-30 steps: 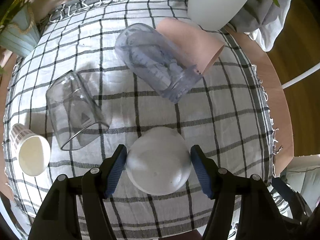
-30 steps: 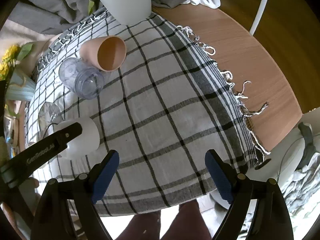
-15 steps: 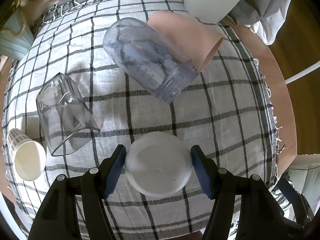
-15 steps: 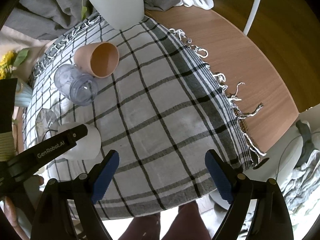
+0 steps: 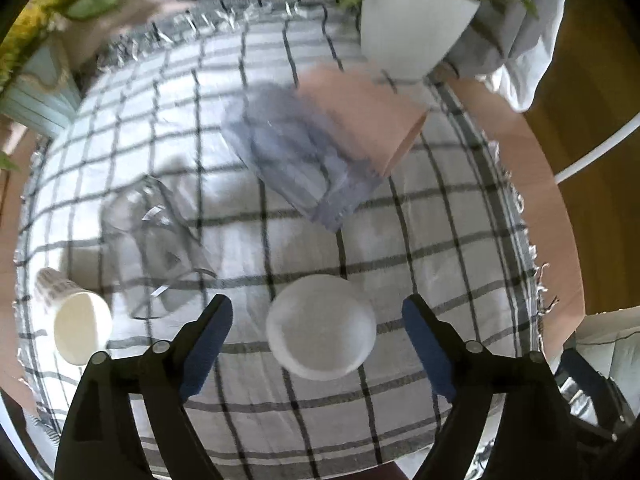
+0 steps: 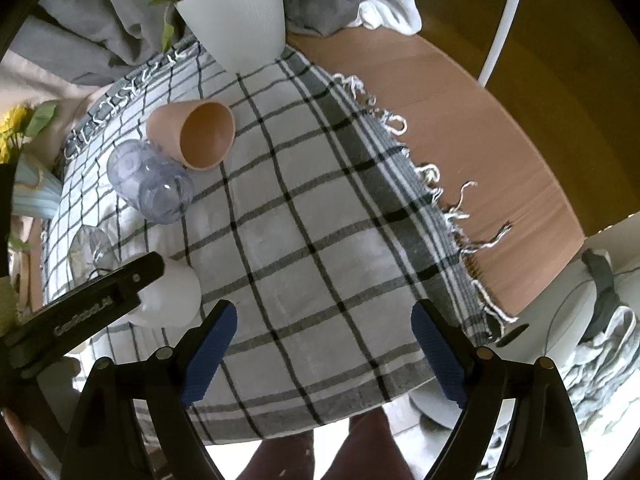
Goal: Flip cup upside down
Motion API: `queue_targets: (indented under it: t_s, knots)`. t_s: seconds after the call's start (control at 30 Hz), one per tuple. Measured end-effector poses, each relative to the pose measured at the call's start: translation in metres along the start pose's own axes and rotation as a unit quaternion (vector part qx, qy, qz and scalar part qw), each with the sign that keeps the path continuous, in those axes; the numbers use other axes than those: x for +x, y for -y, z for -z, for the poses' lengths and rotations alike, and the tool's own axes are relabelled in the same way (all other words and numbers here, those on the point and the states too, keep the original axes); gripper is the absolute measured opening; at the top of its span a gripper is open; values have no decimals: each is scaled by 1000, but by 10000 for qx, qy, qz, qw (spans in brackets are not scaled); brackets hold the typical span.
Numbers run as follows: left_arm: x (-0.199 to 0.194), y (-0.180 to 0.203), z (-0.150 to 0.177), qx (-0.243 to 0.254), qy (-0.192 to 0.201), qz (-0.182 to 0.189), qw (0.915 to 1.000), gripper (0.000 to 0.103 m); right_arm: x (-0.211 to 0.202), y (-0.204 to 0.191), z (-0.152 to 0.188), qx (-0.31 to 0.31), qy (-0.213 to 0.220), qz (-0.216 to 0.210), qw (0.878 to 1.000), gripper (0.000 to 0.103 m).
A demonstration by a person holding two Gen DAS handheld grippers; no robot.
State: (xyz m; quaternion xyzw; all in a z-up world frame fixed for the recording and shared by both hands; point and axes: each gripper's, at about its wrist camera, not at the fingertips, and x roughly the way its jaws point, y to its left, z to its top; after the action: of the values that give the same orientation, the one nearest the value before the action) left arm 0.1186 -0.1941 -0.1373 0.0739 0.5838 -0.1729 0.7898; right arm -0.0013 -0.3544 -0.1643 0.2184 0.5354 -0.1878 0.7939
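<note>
A white cup (image 5: 321, 327) stands upside down on the checked cloth (image 5: 400, 240), its flat bottom facing up. My left gripper (image 5: 316, 350) is open above it, its blue pads apart from the cup on both sides. In the right wrist view the same cup (image 6: 176, 296) sits at the left, partly behind the left gripper's black finger (image 6: 100, 296). My right gripper (image 6: 324, 354) is open and empty over the cloth's near edge.
A bluish clear cup (image 5: 296, 160), a pink cup (image 5: 360, 108), a clear glass (image 5: 160, 240) and a patterned paper cup (image 5: 76, 320) lie on their sides. A white plant pot (image 5: 412, 28) stands at the back. The wooden table edge (image 6: 480, 140) lies to the right.
My left gripper has opened and let go of the white cup, which now stands upside down on the cloth. The left gripper has pulled up and back. The right gripper barely moved.
</note>
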Motion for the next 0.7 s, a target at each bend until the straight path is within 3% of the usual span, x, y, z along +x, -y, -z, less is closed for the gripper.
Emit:
queue_targets:
  t_s: [0.33, 0.7]
  knots:
    - [-69, -38, 36, -394, 910, -622, 9931, 98, -57, -17, 9, -379, 935, 132, 9948, 93]
    - [-124, -76, 89, -635, 1513, -1292, 9779, 102, -104, -60, 42, -1209, 1498, -264, 9809, 95]
